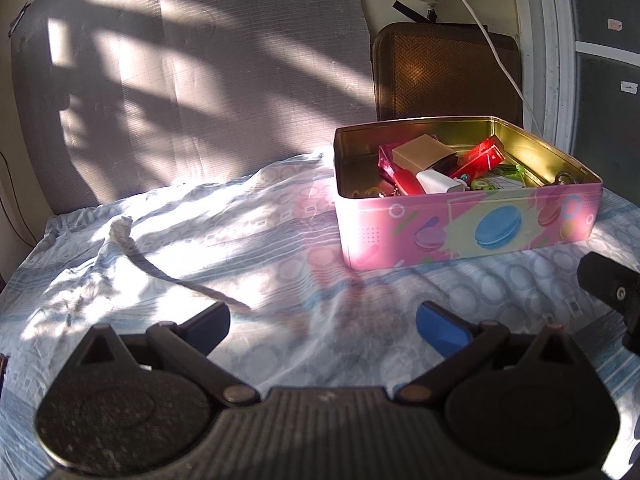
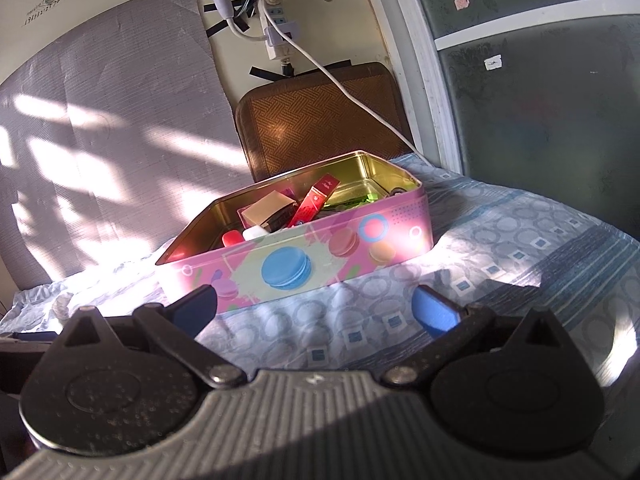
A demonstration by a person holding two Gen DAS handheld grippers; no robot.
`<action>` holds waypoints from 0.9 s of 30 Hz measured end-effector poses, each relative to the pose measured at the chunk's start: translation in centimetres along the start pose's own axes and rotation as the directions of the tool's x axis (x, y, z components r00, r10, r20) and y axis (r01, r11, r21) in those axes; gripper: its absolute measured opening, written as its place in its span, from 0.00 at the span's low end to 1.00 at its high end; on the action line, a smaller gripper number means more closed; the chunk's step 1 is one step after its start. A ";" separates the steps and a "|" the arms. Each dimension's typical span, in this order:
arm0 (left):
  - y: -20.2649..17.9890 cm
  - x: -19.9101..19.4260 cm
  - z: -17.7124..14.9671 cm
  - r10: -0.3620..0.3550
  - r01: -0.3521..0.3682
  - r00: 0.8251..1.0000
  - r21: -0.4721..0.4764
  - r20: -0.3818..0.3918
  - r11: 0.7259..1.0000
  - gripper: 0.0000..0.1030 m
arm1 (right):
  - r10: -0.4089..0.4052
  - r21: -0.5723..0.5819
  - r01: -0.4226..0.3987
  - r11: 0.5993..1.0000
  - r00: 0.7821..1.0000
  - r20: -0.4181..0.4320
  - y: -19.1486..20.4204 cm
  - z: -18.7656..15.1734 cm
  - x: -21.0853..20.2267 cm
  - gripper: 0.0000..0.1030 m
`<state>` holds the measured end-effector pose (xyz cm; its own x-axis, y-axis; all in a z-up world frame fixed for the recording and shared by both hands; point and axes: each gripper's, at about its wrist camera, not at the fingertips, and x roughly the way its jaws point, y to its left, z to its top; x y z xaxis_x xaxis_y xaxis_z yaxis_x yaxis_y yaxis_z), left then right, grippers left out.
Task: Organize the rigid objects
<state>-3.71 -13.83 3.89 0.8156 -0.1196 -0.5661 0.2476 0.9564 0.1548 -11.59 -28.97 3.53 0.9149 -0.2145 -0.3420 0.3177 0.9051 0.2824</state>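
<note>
The left gripper (image 1: 322,322) and right gripper (image 2: 314,304) hover with jaws spread wide, holding nothing.

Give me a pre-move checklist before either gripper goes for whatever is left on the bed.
1. Left gripper open and empty: ok.
2. Right gripper open and empty: ok.
3. Pink macaron tin open, no lid on it: ok.
4. Room in the tin: cannot tell; the red carton, beige box and white charger already pile up toward the rim.
5. Item still outside the tin: a small white object lies on the bedsheet, left of the tin; what it is, cannot tell.
6. Path from the left gripper to that object free of other things: ok.
</note>
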 end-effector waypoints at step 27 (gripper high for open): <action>-0.3 1.1 -0.3 -0.034 0.035 0.997 0.017 -0.067 0.999 1.00 | 0.003 0.003 -0.002 1.000 1.000 -0.010 0.0 -0.1 0.5 1.00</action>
<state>-3.01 -14.18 2.98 0.7698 -0.1335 -0.6242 0.2847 0.9470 0.1485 -11.20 -29.01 3.24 0.9132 -0.2085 -0.3503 0.3162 0.9045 0.2860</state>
